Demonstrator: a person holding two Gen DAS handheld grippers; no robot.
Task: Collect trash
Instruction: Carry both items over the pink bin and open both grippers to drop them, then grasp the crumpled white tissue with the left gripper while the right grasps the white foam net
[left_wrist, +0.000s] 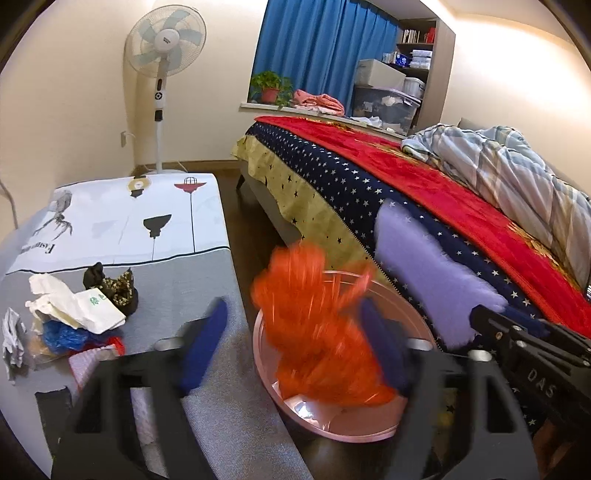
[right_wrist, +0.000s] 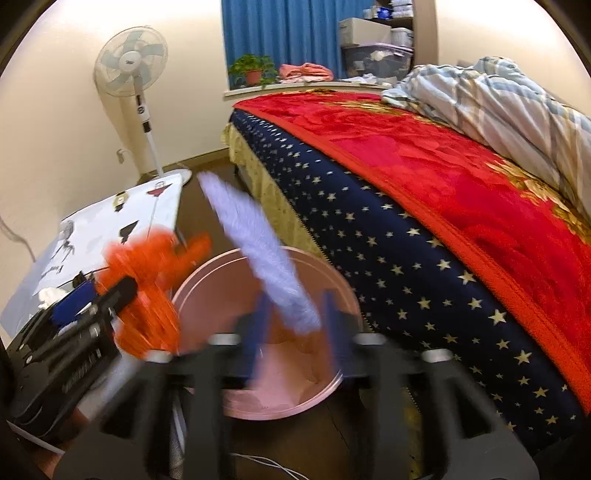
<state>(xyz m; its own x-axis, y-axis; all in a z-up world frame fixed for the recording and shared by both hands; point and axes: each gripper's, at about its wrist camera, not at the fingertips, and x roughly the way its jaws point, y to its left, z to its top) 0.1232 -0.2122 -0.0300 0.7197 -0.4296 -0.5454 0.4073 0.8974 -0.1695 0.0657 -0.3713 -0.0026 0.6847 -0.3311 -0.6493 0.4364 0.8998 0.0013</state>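
My left gripper (left_wrist: 295, 339) is open; a crumpled orange plastic bag (left_wrist: 317, 332), blurred by motion, is between its blue fingers, right over the pink bin (left_wrist: 417, 332). It also shows in the right wrist view (right_wrist: 147, 291). My right gripper (right_wrist: 295, 325) stands part open with a pale purple fluffy piece (right_wrist: 266, 254) between its fingers, above the same pink bin (right_wrist: 325, 391); whether it grips the piece I cannot tell. The purple piece also shows in the left wrist view (left_wrist: 432, 273). More trash lies on the low table (left_wrist: 177, 280): a white paper bag (left_wrist: 81, 306), blue plastic (left_wrist: 62, 338), a dark wrapper (left_wrist: 114, 291).
A bed (left_wrist: 424, 184) with a red blanket and star-print sheet stands right beside the bin. A standing fan (left_wrist: 162, 74) is by the far wall. Dark wood floor (left_wrist: 251, 229) runs between table and bed. A white cable (right_wrist: 273, 465) lies on the floor near me.
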